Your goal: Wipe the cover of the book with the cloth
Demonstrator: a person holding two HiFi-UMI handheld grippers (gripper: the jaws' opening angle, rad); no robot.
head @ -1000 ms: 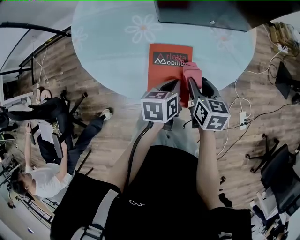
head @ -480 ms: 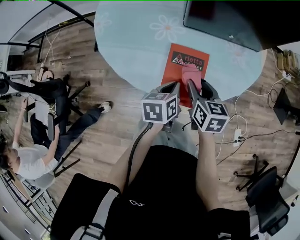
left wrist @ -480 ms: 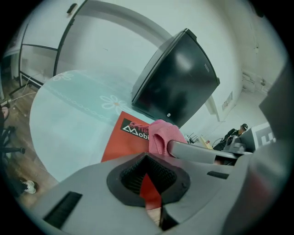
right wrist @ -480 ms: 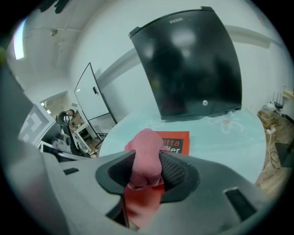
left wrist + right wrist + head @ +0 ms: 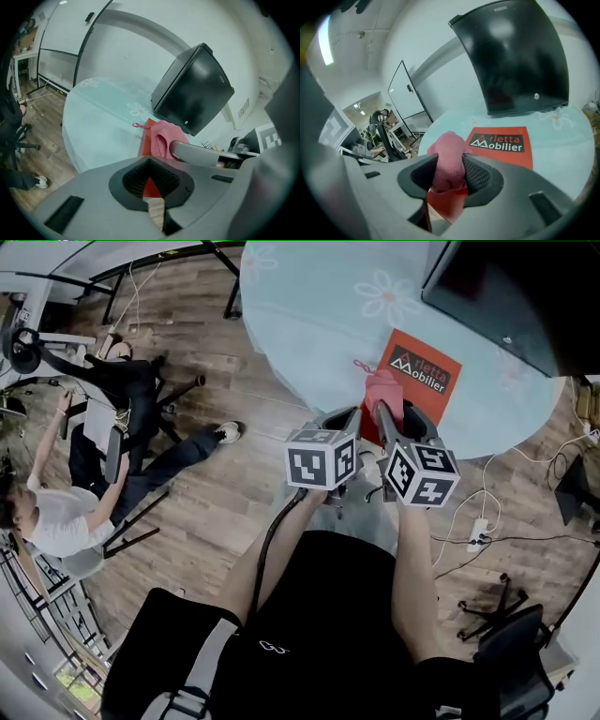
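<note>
Book with a red cover and black logo panel (image 5: pixel 424 373) lies flat near the edge of the round pale-blue flowered table (image 5: pixel 309 324) — the crumpled pink cloth (image 5: pixel 382 390) rests on its near corner, pinched in the right gripper (image 5: pixel 391 413). Left gripper (image 5: pixel 349 420) hovers just beside, jaws together on nothing.

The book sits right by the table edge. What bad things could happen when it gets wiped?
The book lies close to the table edge, so a pull toward the person might slide it off. The right tongs pinch a bunch of the cloth; if it slips, bare tongs could scratch the cover. A long push may bump the monitor.
</note>
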